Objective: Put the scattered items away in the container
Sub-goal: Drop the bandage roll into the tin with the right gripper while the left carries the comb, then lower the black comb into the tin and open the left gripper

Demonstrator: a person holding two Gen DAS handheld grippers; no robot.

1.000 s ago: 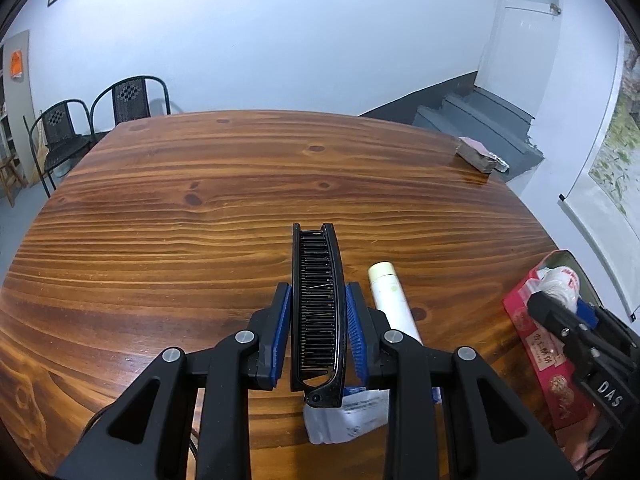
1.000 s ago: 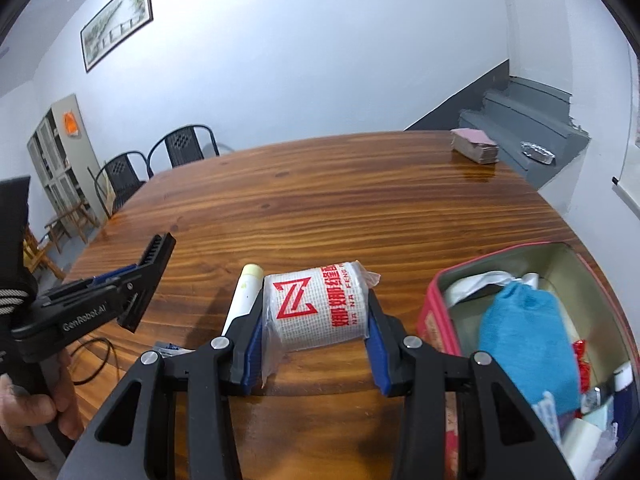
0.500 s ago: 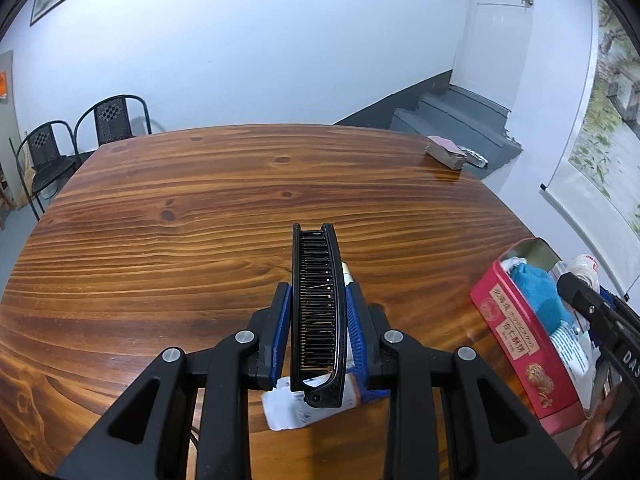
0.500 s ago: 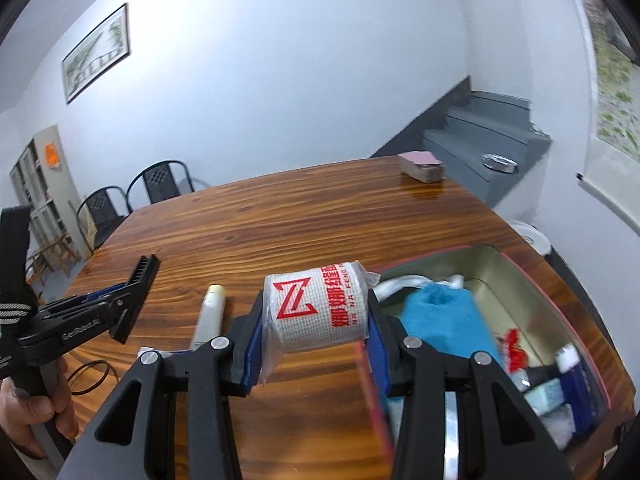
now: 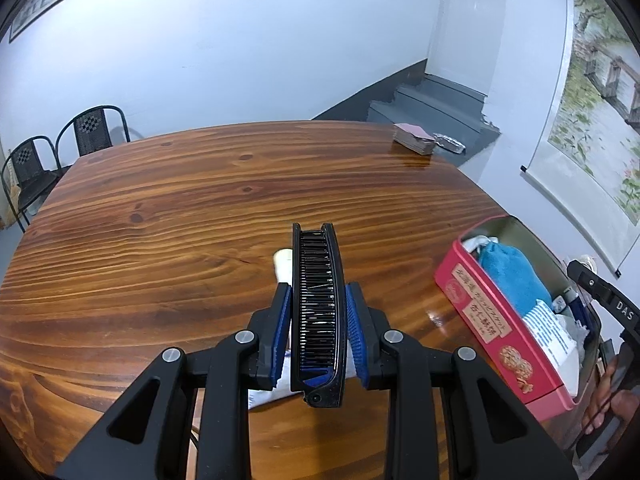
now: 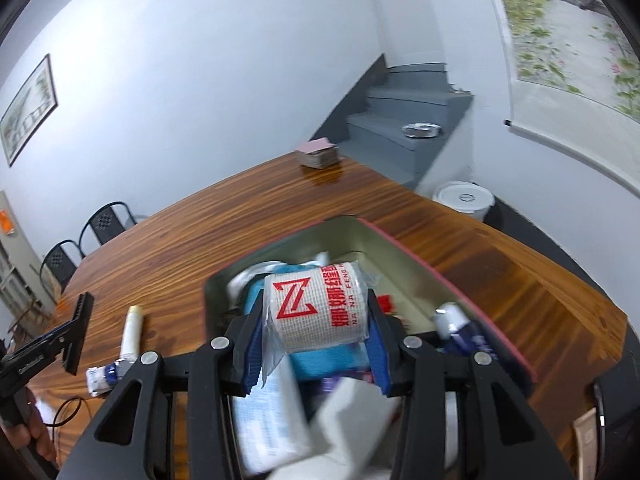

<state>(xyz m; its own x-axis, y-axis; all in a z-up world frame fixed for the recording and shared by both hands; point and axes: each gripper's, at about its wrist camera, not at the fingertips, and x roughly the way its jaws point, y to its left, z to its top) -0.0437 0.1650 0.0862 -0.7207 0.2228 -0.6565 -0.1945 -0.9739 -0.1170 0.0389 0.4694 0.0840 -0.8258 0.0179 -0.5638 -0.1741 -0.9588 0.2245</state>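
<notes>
The right gripper (image 6: pixel 316 316) clamps a wrapped bandage roll (image 6: pixel 320 308) across its two flat ends, its pads pressing through loose clear film. The roll looks light and soft, so it should yield a little; the film is probably slippery, and the end-on hold suits it better than a pinch on the wrapper. It hangs over the open red tin (image 6: pixel 496 320), above a blue cloth (image 6: pixel 320 362) and packets inside, the gripper angled downward into the box; the near contents are blurred, so I cannot tell whether the roll touches anything. The left gripper (image 5: pixel 318 330) pinches a black folding comb (image 5: pixel 318 304) narrowly by its long sides. It is stiff, thin and light, and it points out over the wooden table (image 5: pixel 200 208), tilted down, with a white tube (image 6: pixel 132 330) lying beneath, left of the tin.
</notes>
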